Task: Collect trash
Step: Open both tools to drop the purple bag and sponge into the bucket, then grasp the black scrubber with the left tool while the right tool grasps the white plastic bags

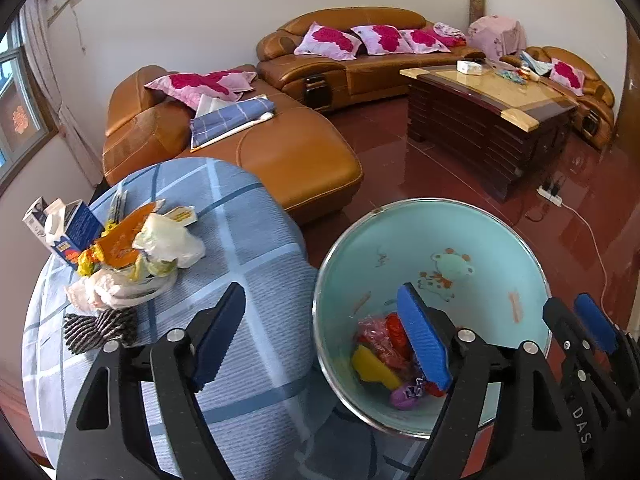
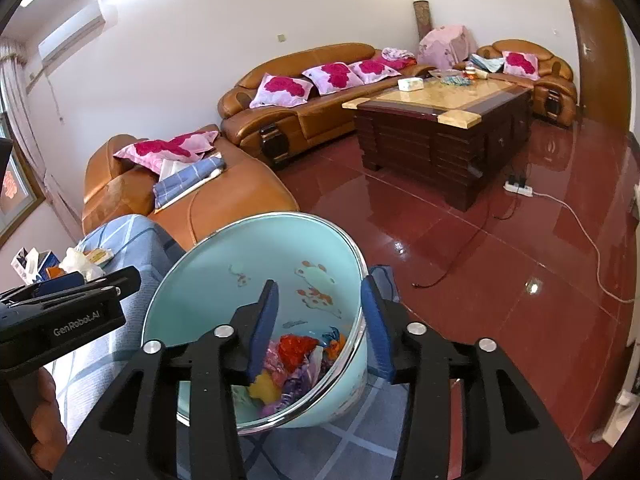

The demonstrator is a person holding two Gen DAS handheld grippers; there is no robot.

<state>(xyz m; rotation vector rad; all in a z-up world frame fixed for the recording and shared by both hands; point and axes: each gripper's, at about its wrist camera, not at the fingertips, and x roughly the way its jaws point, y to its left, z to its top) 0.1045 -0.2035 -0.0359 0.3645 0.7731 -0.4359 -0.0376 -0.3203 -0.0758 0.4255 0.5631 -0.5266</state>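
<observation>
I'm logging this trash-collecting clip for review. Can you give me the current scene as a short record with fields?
setting: living room, round table with blue checked cloth
bin: pale green basin, tilted toward the table
bin contents: wrappers, red, yellow and purple
left gripper: open, empty, one finger over the cloth, the other over the basin
right gripper: straddles the basin rim; contact cannot be told
trash remaining: pile on the table of bags, cartons and wrappers

Both wrist views look down closely, sharing the bin [image 1: 432,248].
</observation>
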